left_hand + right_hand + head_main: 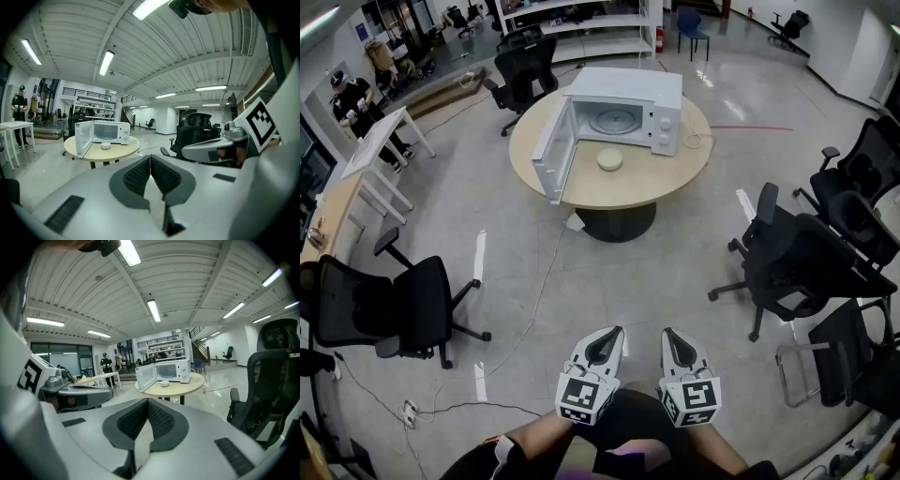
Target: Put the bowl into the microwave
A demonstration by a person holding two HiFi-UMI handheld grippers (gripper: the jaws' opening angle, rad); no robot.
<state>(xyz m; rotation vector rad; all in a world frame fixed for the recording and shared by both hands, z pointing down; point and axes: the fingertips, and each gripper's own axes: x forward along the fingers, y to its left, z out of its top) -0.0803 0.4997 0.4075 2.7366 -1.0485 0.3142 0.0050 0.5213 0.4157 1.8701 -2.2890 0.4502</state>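
While both grippers hang low in front of the person holding them, the bowl (609, 160) sits far off on the round desk (666, 174). It is a small, pale bowl. It rests on the desk top just in front of the microwave (649, 105), not inside it. The white microwave stands on the back part of the desk. Its door (551, 150) is swung wide open to the left, and the round plate inside shows. The bowl lies near the open mouth of the microwave, just right of the door.

The left gripper (604, 339) and the right gripper (673, 339) are side by side, close to the person's body and well apart from the desk. A stretch of grey floor lies between them and the desk. In the left gripper view, the jaws are pressed together at the tips with nothing between them. In the right gripper view, the jaws are together too and hold nothing. Both grippers point toward the desk.

Black office chairs stand around the room. One chair (403, 309) is at the left, a few more (806, 262) are at the right, and one (525, 66) is behind the desk. A thin cable (542, 286) runs over the floor from the desk. Far off at the left, another person (352, 98) in dark clothes stands by a white table (380, 141).
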